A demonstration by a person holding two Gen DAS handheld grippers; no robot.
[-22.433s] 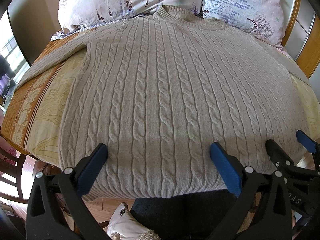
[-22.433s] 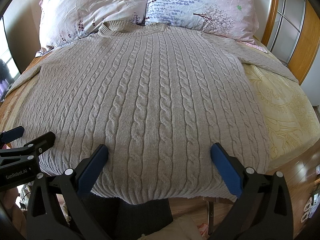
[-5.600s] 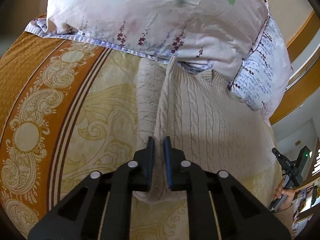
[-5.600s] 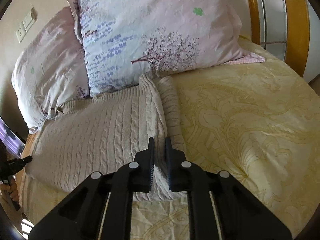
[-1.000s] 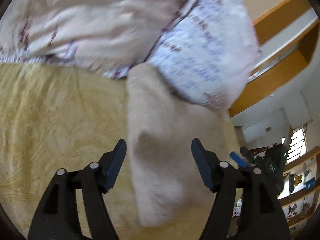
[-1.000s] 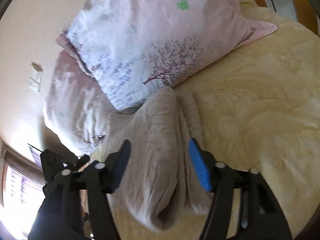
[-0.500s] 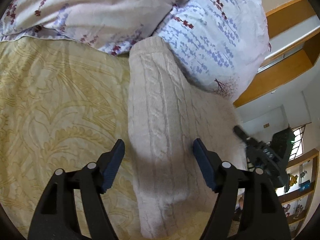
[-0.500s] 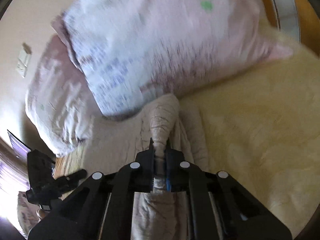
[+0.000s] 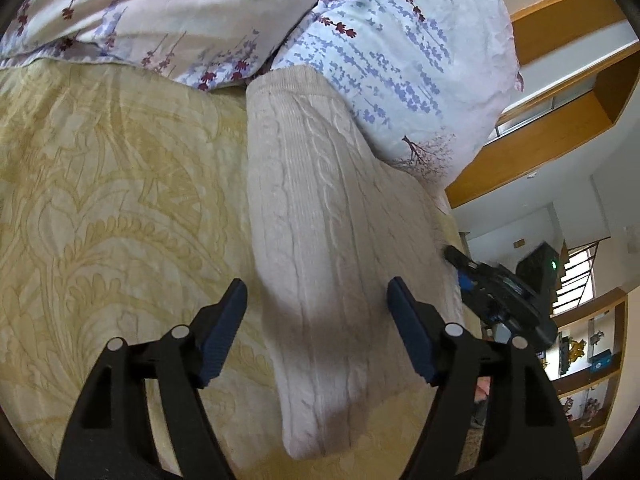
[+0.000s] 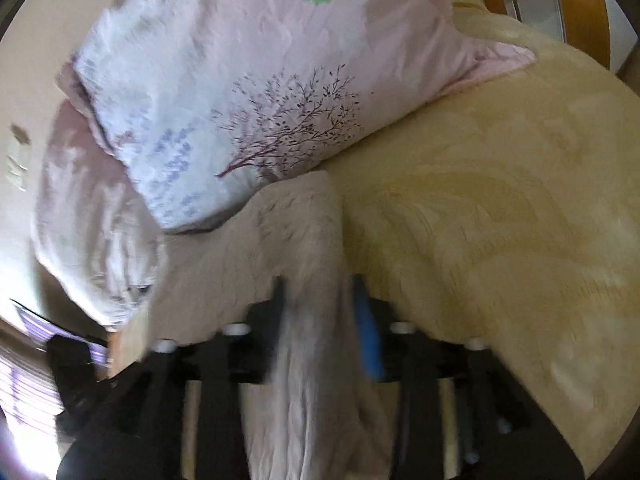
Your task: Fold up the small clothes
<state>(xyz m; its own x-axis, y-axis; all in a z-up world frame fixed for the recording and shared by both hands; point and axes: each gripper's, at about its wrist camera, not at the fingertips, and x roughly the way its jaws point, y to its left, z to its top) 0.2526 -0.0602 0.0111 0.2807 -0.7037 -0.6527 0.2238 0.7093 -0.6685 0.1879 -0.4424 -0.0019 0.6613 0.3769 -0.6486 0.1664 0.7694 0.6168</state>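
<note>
The sweater [image 9: 320, 240] lies folded into a long thick strip on the yellow bedspread [image 9: 112, 208]. In the left view it runs from the lower middle of the frame up to the pillows [image 9: 380, 40] at the top.

The left gripper [image 9: 316, 328] is open. Its two blue pads sit on each side of the sweater, with gaps, and do not touch it.

The right view is blurry. The right gripper [image 10: 320, 320] is at the lower middle of that frame, and a bunch of sweater [image 10: 312, 280] runs between its fingers. The fingers look a bit apart, so I cannot tell if they are squeezing the cloth or just around it.

The sweater looks soft, thick and floppy. It is probably a little heavy for cloth. It will sag and bend if it is lifted from one spot. The knit is bumpy, so it should not slip much. It will not break. A good place to hold it is likely the thick folded end near the bottom of the left view, with both layers pinched together.

There is a lot of open bed on the left side of the left view. The pillows crowd the top end of the sweater. In the right view, the open bed fills the right side, and the bed's edge is near the lower left.
</note>
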